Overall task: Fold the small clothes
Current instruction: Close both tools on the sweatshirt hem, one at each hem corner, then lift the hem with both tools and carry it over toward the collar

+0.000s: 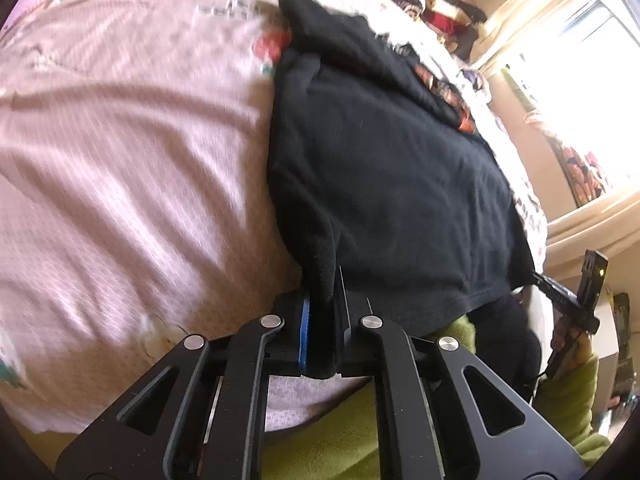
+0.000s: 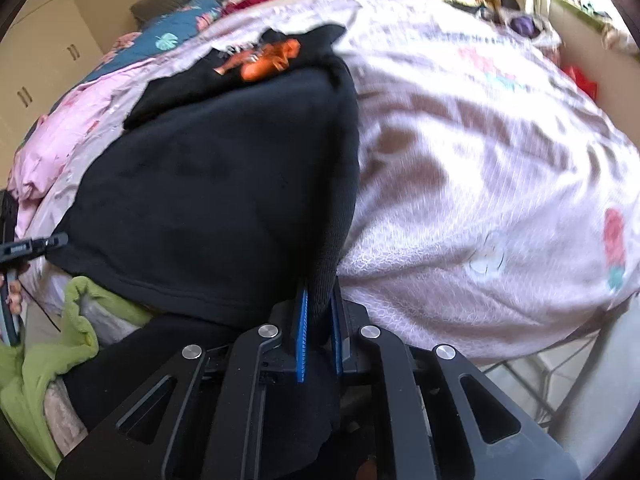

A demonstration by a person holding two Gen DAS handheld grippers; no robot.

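Observation:
A black shirt with an orange print lies stretched over the pink bedspread. My left gripper is shut on the shirt's left bottom corner, cloth pinched between its blue pads. My right gripper is shut on the opposite bottom corner of the same shirt. The orange print shows at the far end. The right gripper also shows at the right edge of the left wrist view, and the left one at the left edge of the right wrist view.
A green fleece sleeve and dark cloth sit close below the grippers. Piles of clothes lie at the far side of the bed near a bright window. A blue floral pillow and cupboards are at the left.

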